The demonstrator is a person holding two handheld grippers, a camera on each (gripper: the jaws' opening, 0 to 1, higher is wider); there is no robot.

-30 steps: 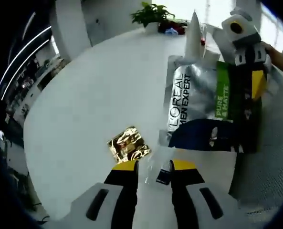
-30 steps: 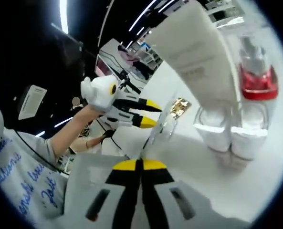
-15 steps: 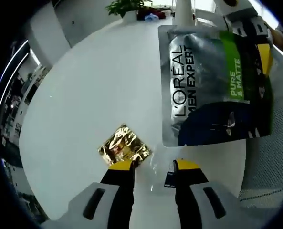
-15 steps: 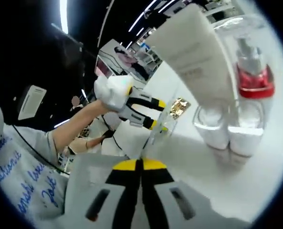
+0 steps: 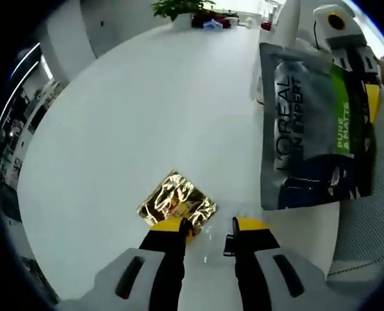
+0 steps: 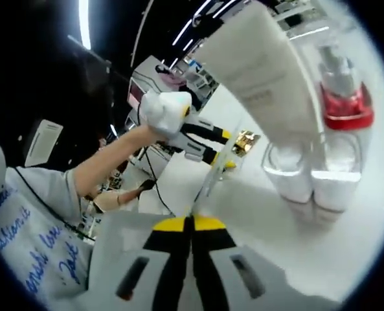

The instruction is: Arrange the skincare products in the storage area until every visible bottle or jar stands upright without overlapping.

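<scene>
Since a second ago the silver L'Oréal sachet (image 5: 315, 129) has swung from the middle of my left gripper view out toward its right side, and my left hand-held gripper (image 5: 208, 227) has closed in on the gold foil packet (image 5: 177, 202).

From where I sit I count one sachet, one foil packet, one white tube (image 6: 269, 71), one red-collared pump bottle (image 6: 344, 91) and two white jars (image 6: 311, 178).

The sachet reads "L'OREAL MEN EXPERT" in white down its silver face, with "PURE & MATTE" on a green band. It hangs above the white table (image 5: 133, 116), pinched at its far edge by my right hand-held gripper (image 5: 366, 107), whose jaws are pressed flat together on it. In the right gripper view the sachet (image 6: 120, 240) shows as a grey sheet at the base of those jaws.

My left hand-held gripper is spread, its left yellow tip touching the near edge of the foil packet, which lies flat on the table. Something small and clear lies between the jaws; I cannot tell what it is. In the right gripper view this gripper (image 6: 221, 150) reaches in beside the foil packet (image 6: 245, 142).

The tube leans over a clear holder (image 6: 308, 162) that carries the two jars side by side, with the pump bottle behind them. The tube's print is too small to read. A potted plant (image 5: 179, 10) stands at the table's far edge.
</scene>
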